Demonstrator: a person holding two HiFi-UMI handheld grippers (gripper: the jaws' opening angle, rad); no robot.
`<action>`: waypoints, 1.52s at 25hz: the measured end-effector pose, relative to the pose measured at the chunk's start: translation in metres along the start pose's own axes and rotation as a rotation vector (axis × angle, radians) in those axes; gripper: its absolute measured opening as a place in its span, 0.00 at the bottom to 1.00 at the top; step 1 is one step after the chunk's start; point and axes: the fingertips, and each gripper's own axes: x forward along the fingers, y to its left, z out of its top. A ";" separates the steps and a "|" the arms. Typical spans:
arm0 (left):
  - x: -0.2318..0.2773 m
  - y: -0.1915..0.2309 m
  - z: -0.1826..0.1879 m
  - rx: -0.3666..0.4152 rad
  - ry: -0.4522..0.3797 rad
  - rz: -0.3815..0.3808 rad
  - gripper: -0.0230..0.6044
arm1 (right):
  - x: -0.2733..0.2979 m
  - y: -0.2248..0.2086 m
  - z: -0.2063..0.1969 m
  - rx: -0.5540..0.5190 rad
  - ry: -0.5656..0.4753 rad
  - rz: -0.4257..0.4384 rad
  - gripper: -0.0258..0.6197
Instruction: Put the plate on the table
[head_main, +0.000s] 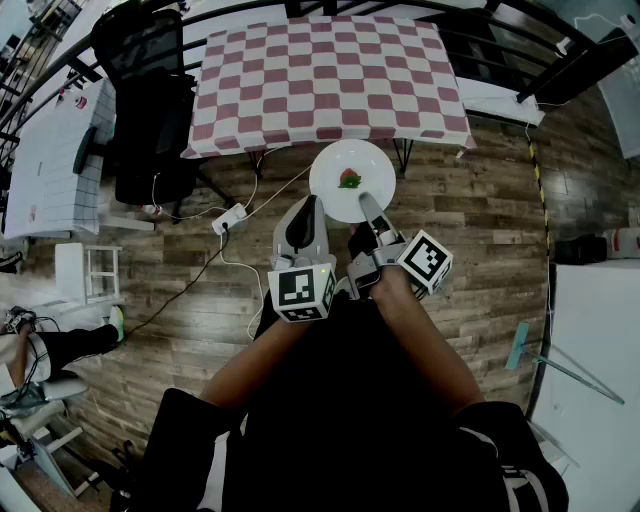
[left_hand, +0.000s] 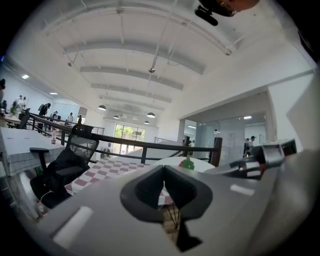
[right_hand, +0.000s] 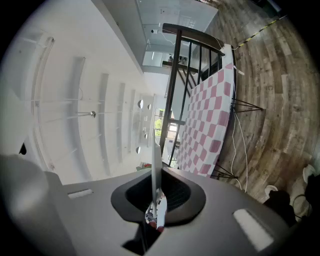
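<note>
1. The right gripper (head_main: 368, 206) has its jaws clenched on the near rim of the white plate (head_main: 345, 160). In the right gripper view the plate (right_hand: 155, 167) shows edge-on between them.
2. The plate is held in the air over the wooden floor (head_main: 470, 210), just short of the near edge of the table (head_main: 330, 70), which wears a red and white checked cloth (head_main: 300, 110).
3. A small red and green piece (head_main: 349, 179) lies in the middle of the plate.
4. The left gripper (head_main: 308, 208) has its jaws closed together with nothing between them. It sits close beside the plate's near-left rim.
5. A black office chair (head_main: 150, 110) stands left of the table.
</note>
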 end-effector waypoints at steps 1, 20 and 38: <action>0.002 -0.001 -0.002 -0.002 0.000 -0.002 0.05 | 0.001 -0.001 0.003 0.003 -0.005 0.005 0.06; 0.094 0.034 -0.003 0.004 0.032 -0.052 0.05 | 0.088 -0.011 0.040 0.083 -0.019 0.022 0.06; 0.222 0.135 0.040 -0.065 0.035 -0.038 0.05 | 0.248 0.029 0.064 0.048 0.034 -0.025 0.06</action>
